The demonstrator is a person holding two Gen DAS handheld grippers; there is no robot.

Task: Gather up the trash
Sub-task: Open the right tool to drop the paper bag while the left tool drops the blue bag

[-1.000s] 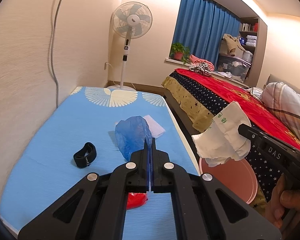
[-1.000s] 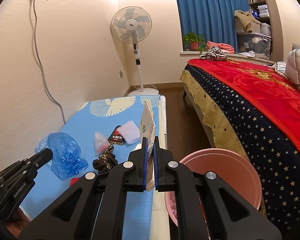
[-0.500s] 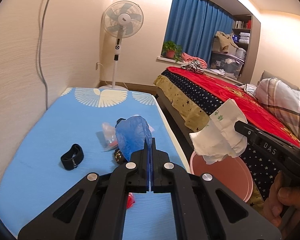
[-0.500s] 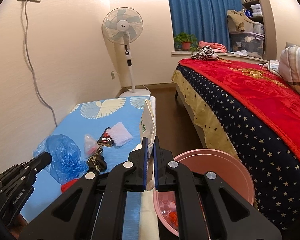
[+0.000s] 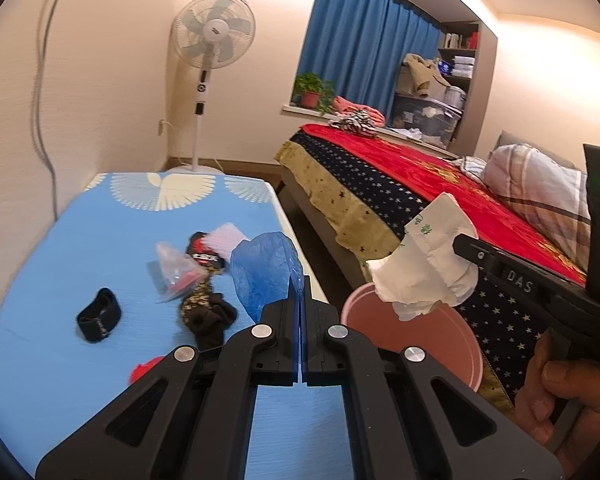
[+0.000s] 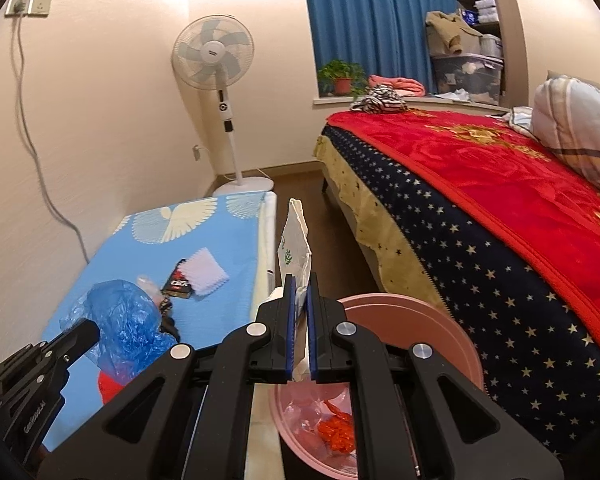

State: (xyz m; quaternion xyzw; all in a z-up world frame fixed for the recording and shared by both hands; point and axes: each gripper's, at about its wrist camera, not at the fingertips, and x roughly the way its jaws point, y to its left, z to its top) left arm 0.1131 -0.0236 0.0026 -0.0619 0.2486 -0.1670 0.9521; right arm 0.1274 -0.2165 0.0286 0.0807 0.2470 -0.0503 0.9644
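My left gripper (image 5: 300, 292) is shut on a crumpled blue plastic bag (image 5: 264, 272), held above the blue mat (image 5: 100, 232). My right gripper (image 6: 300, 292) is shut on a white paper wrapper with green print (image 6: 294, 240), which hangs over the near rim of the pink bin (image 6: 452, 332). In the left wrist view the same wrapper (image 5: 424, 272) sits above the bin (image 5: 452, 344), with a hand (image 5: 560, 396) on the right gripper's handle. The bin holds clear and orange scraps (image 6: 336, 432). The left gripper's tip and the blue bag (image 6: 120, 320) show at the lower left of the right wrist view.
On the mat lie a black band (image 5: 100, 316), a clear packet (image 5: 174, 272), a black-and-red packet (image 5: 204, 252), a white pad (image 5: 226, 236), a dark cloth lump (image 5: 208, 312) and a red scrap (image 5: 142, 370). A bed with a red blanket (image 6: 500, 184) stands right; a fan (image 6: 214, 56) stands behind.
Both grippers have shifted right toward the bin with their loads still held. More of the bin's inside now shows under the right gripper, and more litter on the mat is uncovered.
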